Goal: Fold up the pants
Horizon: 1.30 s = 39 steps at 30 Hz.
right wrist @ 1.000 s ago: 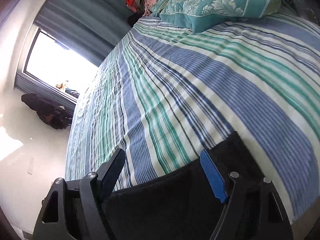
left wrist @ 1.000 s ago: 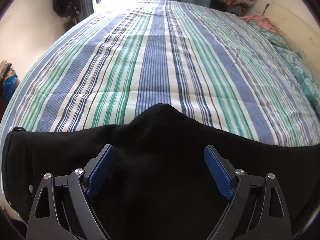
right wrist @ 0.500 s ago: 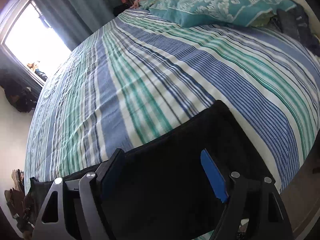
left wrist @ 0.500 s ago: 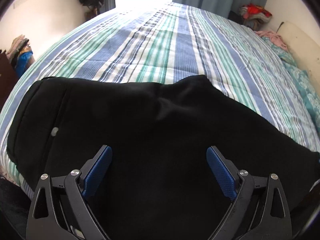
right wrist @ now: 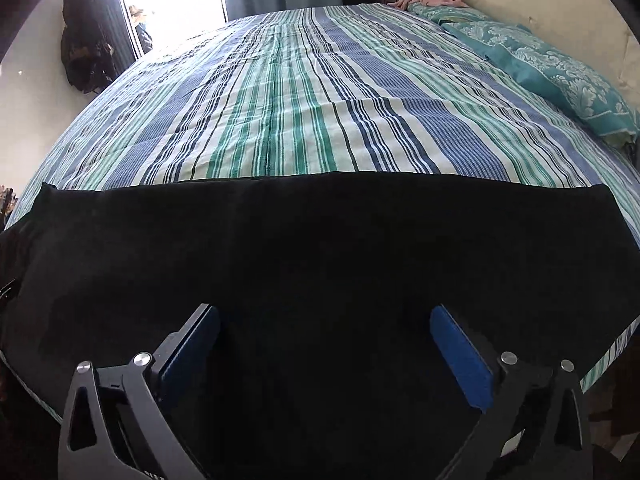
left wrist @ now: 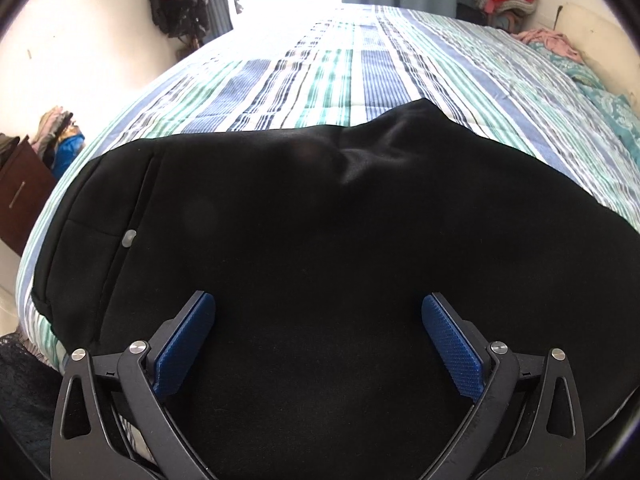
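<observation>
- The black, matte woven pants lie spread across the near edge of the bed, on the blue, green and white striped bedspread; in the left view you see the waistband end with a small pale round button at the left.
- Your left gripper hovers over the black cloth with its blue ribbed fingers spread wide, pinching nothing.
- Your right gripper is likewise spread and empty above the leg portion, whose far edge runs fairly straight across the stripes.
- The step in hand looks like choosing grip points for the first fold. Take a hem or edge rather than the middle of the panel, so both layers come up together.
- Mind the raised hump near the crotch in the left view; smooth it first, or the fold will probably trap a crease.
- The cloth looks soft and limp, so lift both ends level and lay them down slowly.
- The teal patterned pillow sits well apart, leaving room to fold toward the bed's middle.
</observation>
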Motion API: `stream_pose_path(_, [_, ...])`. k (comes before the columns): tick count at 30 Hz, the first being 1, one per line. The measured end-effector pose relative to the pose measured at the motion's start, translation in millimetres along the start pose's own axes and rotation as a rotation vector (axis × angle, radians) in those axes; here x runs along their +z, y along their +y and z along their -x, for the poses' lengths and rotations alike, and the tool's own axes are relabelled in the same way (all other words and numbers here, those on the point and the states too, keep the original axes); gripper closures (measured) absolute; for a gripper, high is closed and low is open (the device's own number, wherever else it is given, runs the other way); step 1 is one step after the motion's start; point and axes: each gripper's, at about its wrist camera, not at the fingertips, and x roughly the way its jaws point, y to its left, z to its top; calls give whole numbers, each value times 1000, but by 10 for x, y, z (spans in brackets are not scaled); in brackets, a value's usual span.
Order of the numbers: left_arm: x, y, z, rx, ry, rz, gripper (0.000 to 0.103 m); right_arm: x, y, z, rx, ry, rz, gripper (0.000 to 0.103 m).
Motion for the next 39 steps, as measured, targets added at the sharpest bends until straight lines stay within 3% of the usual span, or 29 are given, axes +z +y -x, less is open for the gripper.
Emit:
stream_pose_path(10, [-7, -35, -13, 22, 10, -14, 0, -92, 13, 29, -7, -66, 13, 0])
stream_pose_path(39, [8, -66, -34, 46, 32, -15, 1, -131, 53, 1, -31, -84, 48, 0])
